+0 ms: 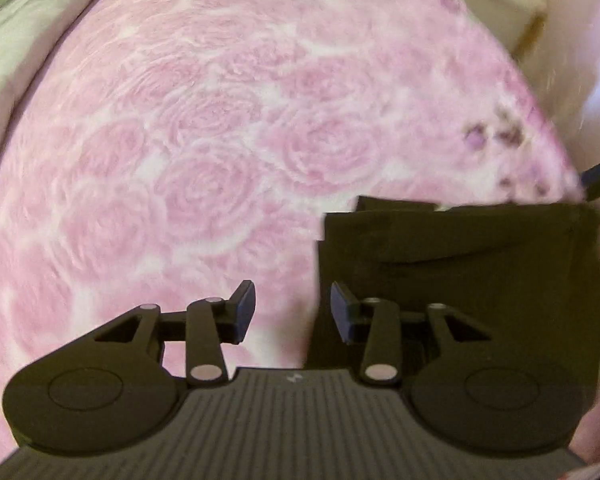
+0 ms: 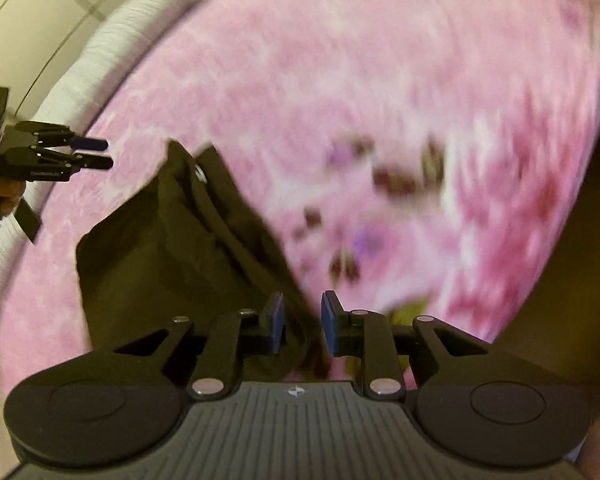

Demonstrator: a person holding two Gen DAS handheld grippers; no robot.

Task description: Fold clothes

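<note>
Dark garment (image 1: 460, 264) lies folded on the pink rose-print blanket (image 1: 188, 152). Left gripper (image 1: 293, 312) jaws apart, empty, just beside the garment's edge. Right gripper (image 2: 302, 326) jaws apart over the garment's edge, not pinching it.

Dark brown garment (image 1: 460, 264), folded into a compact, roughly rectangular stack with layered edges showing, lying flat on the pink rose-patterned blanket (image 1: 180, 140) just ahead of my claws.

Dark olive-brown garment (image 1: 460, 264) on pink blanket (image 1: 180, 140) (rose-patterned).
</note>
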